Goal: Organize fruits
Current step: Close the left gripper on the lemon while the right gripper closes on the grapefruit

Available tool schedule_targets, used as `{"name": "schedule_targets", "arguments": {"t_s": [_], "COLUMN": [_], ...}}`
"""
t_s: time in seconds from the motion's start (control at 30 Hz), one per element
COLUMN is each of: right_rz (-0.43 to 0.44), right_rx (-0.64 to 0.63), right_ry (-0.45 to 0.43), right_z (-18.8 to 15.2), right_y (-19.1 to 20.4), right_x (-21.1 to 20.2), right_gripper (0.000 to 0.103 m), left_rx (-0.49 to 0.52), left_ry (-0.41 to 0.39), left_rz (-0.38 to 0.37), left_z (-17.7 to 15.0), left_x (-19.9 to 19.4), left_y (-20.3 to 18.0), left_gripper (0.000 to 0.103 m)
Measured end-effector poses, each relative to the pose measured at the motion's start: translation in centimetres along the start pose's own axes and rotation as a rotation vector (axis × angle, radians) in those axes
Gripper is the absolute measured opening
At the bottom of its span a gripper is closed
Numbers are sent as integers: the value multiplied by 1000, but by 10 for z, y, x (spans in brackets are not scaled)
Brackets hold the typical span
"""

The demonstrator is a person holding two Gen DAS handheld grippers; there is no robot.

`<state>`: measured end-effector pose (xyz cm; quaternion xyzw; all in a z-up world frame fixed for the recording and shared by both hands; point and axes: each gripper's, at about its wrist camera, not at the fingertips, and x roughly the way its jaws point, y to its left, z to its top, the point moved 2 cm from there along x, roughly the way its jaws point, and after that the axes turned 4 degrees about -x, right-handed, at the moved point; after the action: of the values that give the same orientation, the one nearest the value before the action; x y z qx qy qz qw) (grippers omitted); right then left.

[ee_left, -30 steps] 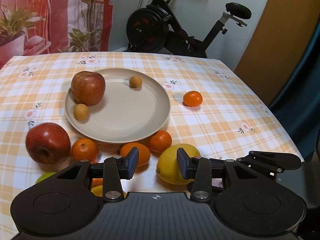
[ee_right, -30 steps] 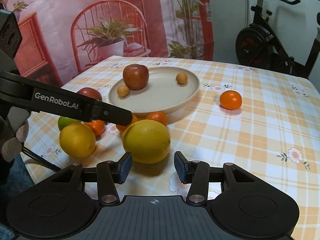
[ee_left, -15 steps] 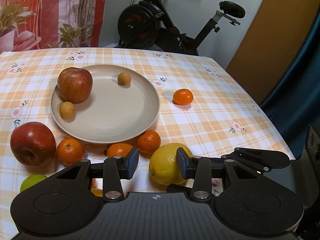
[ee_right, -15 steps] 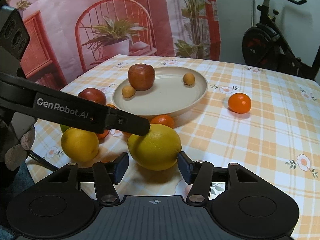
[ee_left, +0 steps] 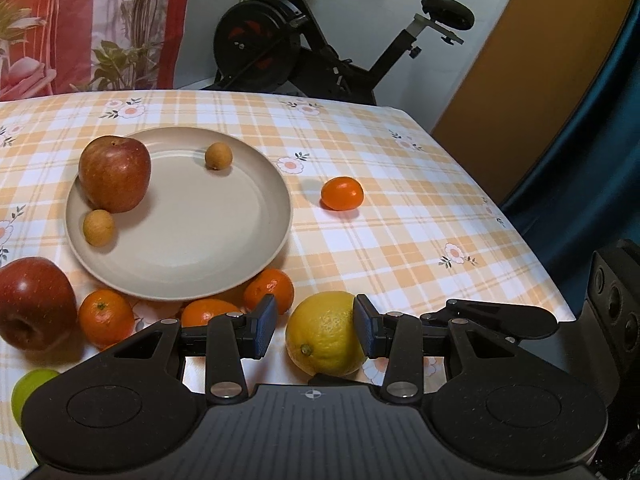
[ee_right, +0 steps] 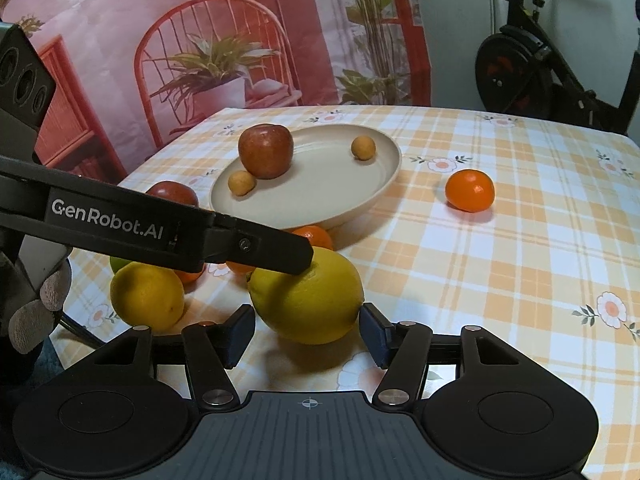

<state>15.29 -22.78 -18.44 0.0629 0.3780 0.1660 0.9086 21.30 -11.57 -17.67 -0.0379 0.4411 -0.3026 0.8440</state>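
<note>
A yellow lemon [ee_left: 326, 334] [ee_right: 306, 300] lies on the checked tablecloth near the front edge. My left gripper [ee_left: 316, 330] is open, with the lemon between its fingers and close to the right pad. My right gripper [ee_right: 306, 336] is open just in front of the same lemon, its jaws wide on either side. The left gripper's finger [ee_right: 256, 250] lies across the lemon's top in the right wrist view. A beige plate [ee_left: 224, 248] [ee_right: 360, 196] holds a red apple [ee_left: 114, 174] and two small tan fruits [ee_left: 218, 156].
A second red apple [ee_left: 34, 302], several tangerines [ee_left: 105, 316], a green lime [ee_left: 30, 386] and another lemon [ee_right: 147, 296] lie left of and in front of the plate. One tangerine [ee_left: 342, 193] [ee_right: 470, 191] lies alone to the right. An exercise bike [ee_left: 304, 40] stands behind the table.
My left gripper has shifted right, so the lemon now sits between its fingers. My right gripper has moved in closer to the lemon. No fruit has moved.
</note>
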Motion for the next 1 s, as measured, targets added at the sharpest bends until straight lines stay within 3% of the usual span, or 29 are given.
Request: {"name": "schedule_targets", "arguments": {"t_s": [0.37,1.0], "right_rz": [-29,-6], "right_rx": [-50,-5], "right_ry": [20,22], "right_z": [7,9], "right_y": [1,-8], "right_x": [5,9], "right_gripper": [54,55], "left_rx": [0,-13], "left_ry": [-20,7], "left_rz": [17,-52], "left_z": [7,2], "left_x": [6,9], "left_y": [-1,2], "left_gripper": [44,43]}}
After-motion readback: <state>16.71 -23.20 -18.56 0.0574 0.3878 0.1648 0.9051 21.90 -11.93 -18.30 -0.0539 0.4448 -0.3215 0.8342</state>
